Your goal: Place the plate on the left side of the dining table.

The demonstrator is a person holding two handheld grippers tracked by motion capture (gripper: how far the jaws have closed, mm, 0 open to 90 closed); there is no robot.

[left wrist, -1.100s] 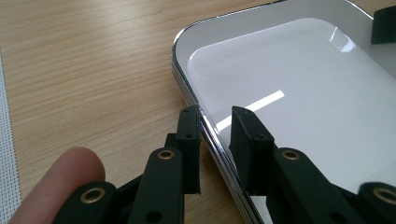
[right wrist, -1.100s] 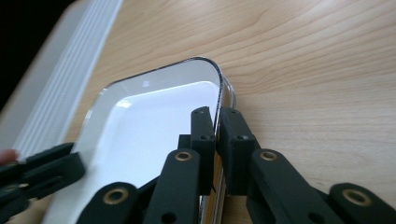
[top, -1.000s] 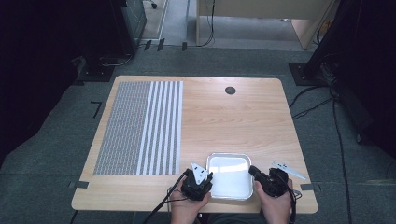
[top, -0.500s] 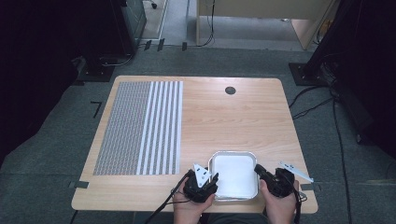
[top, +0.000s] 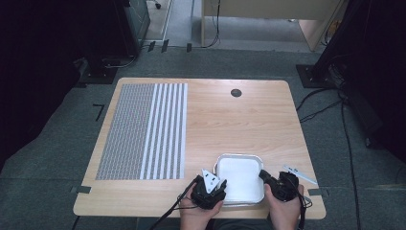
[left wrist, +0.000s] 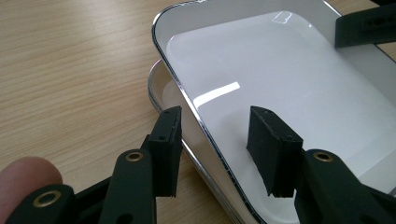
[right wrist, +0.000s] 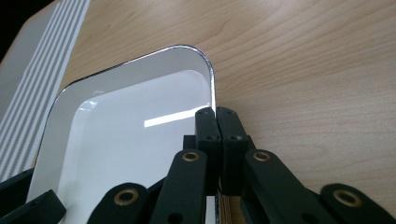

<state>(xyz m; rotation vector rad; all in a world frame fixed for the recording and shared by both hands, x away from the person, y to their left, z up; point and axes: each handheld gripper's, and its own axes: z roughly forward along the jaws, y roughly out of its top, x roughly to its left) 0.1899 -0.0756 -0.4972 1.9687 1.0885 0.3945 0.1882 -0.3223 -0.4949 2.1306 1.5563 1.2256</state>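
Left fingers (left wrist: 168, 149) astride white tray (left wrist: 280, 70) rim, right fingers (right wrist: 217, 130) pinching opposite rim

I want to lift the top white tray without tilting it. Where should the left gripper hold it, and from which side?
Grip the thin raised rim of the white tray on its left edge, coming in level from the left. The left gripper already straddles that rim, jaws apart. The right gripper is shut on the opposite rim, so the two holds would probably balance it.

Two white trays (left wrist: 289, 74), stacked, near the table's (top: 249, 120) front edge; two grippers, left (top: 210, 188) and right (top: 268, 178); one striped mat (top: 143, 132); one small white item (top: 299, 173) by the right edge.
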